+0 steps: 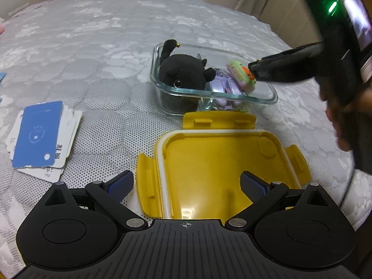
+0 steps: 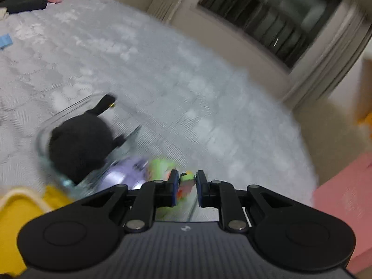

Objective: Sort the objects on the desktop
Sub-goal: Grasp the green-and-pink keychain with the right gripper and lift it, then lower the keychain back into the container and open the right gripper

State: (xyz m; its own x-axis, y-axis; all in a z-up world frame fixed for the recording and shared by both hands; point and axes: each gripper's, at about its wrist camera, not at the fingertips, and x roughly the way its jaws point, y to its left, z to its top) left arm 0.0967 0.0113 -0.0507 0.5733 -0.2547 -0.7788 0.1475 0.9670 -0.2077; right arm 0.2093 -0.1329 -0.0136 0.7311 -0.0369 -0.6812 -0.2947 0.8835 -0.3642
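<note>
Inside glass container (image 1: 267, 97), black plush (image 1: 181, 74), purple toy (image 1: 223, 88)

Matte black left gripper (image 1: 187, 182): ribbed grey-black body, white crosshair mark, round silver pivot screws, angular linkage arms, blue pads on fingertips (image 1: 252, 182). Right gripper (image 2: 187, 187) same build, blue-edged pads, small white logo; green indicator light and lit screen on its housing.

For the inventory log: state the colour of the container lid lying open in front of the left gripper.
Yellow, with a white seal along its rim: the lid, clearest in the left wrist view.
</note>
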